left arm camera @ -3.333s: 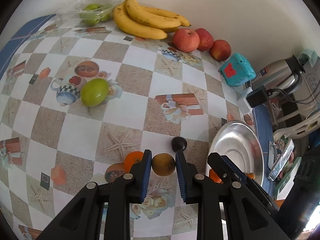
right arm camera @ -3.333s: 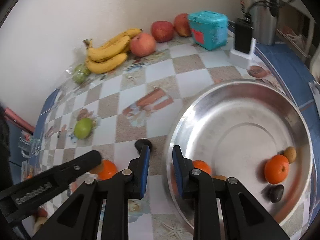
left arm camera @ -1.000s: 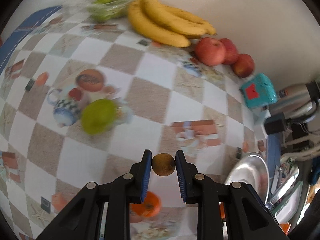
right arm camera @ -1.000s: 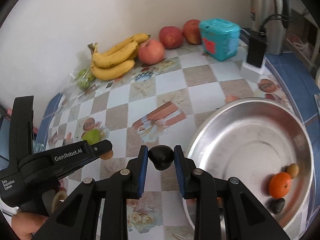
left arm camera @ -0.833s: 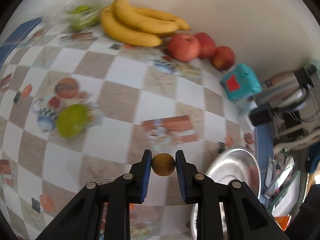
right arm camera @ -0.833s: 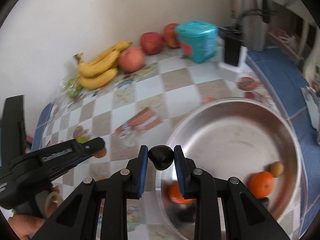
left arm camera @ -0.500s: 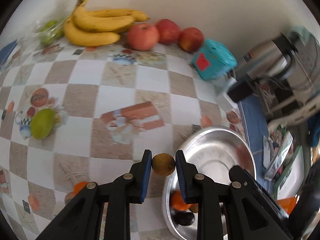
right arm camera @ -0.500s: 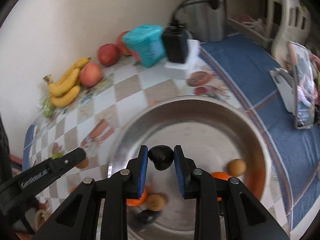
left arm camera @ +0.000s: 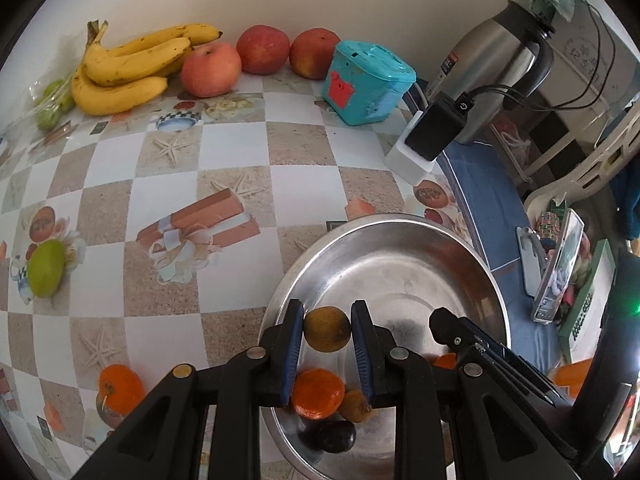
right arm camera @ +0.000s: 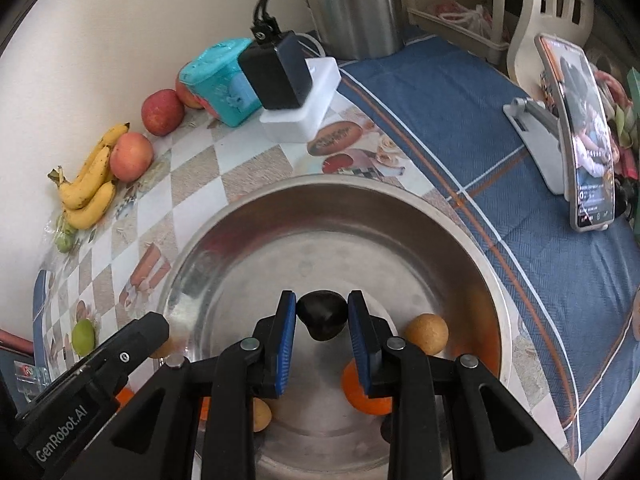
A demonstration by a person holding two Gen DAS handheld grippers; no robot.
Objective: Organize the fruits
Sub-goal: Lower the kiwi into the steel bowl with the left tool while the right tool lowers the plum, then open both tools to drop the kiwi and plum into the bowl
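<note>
While gripper arms hide part of the steel bowl, the left gripper clamps one brown fruit, and the right gripper clamps one dark fruit.

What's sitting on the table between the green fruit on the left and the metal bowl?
In the left wrist view, nothing stands between the green fruit and the metal bowl: only tablecloth, printed there with a gift box picture.

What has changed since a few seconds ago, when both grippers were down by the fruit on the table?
The left gripper closed on the brown fruit, the right gripper on the dark fruit; both carried them off the checkered cloth to above the steel bowl. Neither is released yet. Bananas, apples and green fruit stayed put.
</note>
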